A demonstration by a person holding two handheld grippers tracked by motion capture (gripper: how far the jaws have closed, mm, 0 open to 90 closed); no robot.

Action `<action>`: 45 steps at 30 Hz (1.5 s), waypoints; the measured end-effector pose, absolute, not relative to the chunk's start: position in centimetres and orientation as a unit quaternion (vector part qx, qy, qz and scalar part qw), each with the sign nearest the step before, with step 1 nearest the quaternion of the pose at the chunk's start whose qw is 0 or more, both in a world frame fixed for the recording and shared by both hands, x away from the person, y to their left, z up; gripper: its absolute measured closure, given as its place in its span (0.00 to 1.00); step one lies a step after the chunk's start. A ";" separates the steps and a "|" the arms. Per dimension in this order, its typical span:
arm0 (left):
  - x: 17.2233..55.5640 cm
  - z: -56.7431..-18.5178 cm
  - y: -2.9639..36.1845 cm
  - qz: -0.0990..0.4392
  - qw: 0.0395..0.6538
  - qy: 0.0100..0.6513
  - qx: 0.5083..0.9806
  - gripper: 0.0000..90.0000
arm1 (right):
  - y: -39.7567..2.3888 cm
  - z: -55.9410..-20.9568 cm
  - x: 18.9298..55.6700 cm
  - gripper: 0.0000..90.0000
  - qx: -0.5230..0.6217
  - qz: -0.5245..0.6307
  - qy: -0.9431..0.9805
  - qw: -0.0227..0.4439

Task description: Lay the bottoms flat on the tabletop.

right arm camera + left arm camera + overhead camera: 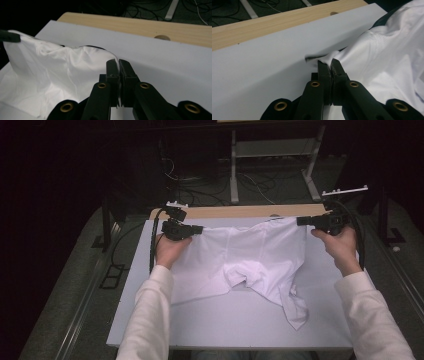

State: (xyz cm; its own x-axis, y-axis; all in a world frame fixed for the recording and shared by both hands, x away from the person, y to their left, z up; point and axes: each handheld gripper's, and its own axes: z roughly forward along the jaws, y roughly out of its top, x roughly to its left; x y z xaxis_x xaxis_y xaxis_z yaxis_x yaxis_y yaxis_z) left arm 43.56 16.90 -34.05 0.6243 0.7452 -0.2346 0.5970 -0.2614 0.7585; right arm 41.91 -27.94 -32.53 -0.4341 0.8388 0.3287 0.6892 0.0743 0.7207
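Both grippers, left gripper and right gripper, clenched on the white cotton garment: keep its top edge taut along the tabletop's far edge

Both sleeves white, long, loose knit, cuffs ending at the wrist. Left gripper and right gripper: matte black bodies, blocky. Fingers black, flat-sided, narrow at the tip, on wider black arms with brass-ringed holes, two inner, two outer. Thick black cable loops off the left unit, another off the right. White plate with small pegs on top of each.
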 end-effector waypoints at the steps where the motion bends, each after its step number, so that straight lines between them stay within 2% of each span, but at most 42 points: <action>1: 42.8 -34.5 17.1 0.087 0.442 0.423 0.786 0.98 | -27.8 -32.8 41.6 0.95 0.525 0.428 0.731 0.088; 10: 37.7 -39.2 18.2 0.064 0.434 0.433 0.788 0.98 | -27.8 -38.2 36.9 0.95 0.523 0.411 0.746 0.045; 17: 33.5 -42.6 17.9 0.035 0.386 0.418 0.822 0.98 | -27.3 -41.4 32.1 0.95 0.513 0.409 0.754 0.015; 28: 31.8 -44.9 18.0 -0.009 0.374 0.430 0.822 0.95 | -27.1 -44.0 29.7 0.95 0.524 0.403 0.750 -0.022; 29: 31.7 -44.6 18.1 -0.008 0.380 0.430 0.819 0.84 | -26.9 -44.3 29.3 0.94 0.521 0.398 0.755 -0.024; 31: 31.7 -44.4 18.2 -0.004 0.383 0.432 0.816 0.71 | -26.8 -44.4 29.1 0.94 0.521 0.395 0.756 -0.024; 32: 31.7 -44.2 18.3 0.002 0.385 0.432 0.816 0.66 | -26.6 -44.6 28.8 0.94 0.522 0.392 0.757 -0.026; 33: 31.8 -44.0 18.3 0.009 0.384 0.429 0.817 0.66 | -26.6 -44.6 28.8 0.94 0.522 0.392 0.757 -0.026; 34: 31.9 -43.7 18.4 0.016 0.384 0.427 0.819 0.58 | -26.4 -44.8 28.6 0.94 0.520 0.388 0.761 -0.029; 37: 32.4 -42.8 18.8 0.036 0.401 0.419 0.814 0.52 | -26.1 -44.8 28.4 0.94 0.515 0.383 0.766 -0.024; 40: 33.7 -42.0 19.1 0.027 0.424 0.429 0.798 0.49 | -26.0 -44.8 28.3 0.94 0.514 0.380 0.769 -0.022; 45: 37.3 -41.2 18.4 0.029 0.418 0.441 0.794 0.48 | -25.5 -44.8 28.1 0.94 0.510 0.375 0.774 -0.020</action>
State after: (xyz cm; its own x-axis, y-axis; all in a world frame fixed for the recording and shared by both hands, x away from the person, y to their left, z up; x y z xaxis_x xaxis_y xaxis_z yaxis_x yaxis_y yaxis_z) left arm 37.27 18.44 -41.24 0.6090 0.7250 -0.3216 0.6758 -0.2621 0.6889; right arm 28.07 -25.51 -44.83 -0.4783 0.7743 0.4143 0.8047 0.1975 0.5599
